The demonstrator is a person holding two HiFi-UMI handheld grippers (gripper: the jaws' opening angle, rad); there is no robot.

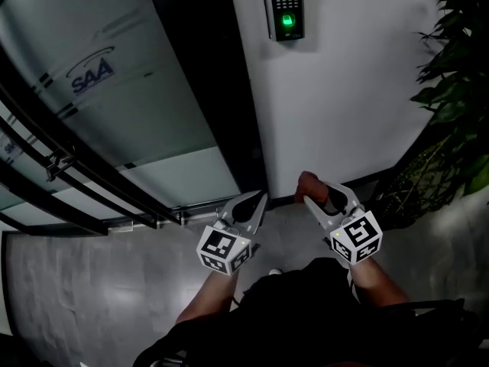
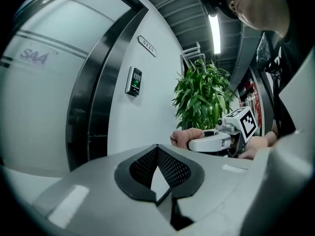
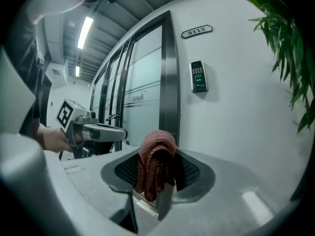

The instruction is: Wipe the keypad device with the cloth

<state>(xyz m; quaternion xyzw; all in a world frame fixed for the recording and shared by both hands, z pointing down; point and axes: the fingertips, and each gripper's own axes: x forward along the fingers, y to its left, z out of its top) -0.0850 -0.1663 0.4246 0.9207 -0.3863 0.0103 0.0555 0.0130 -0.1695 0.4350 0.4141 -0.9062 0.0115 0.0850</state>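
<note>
Holding the cloth (image 3: 156, 156) pinched in my right gripper (image 1: 317, 199), I judge I am at the approach step: the keypad device (image 1: 284, 6) sits high on the white wall (image 1: 344, 90), well apart from the cloth. My left gripper (image 1: 254, 205) has its jaws pressed together on nothing. Next I must lift the cloth up to the keypad's face

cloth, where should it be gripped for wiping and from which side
As the right gripper has it now seems best: pinch the cloth by its hanging ends from behind, so the rounded fold sticks out past the tips toward the wall-mounted keypad device.
</note>
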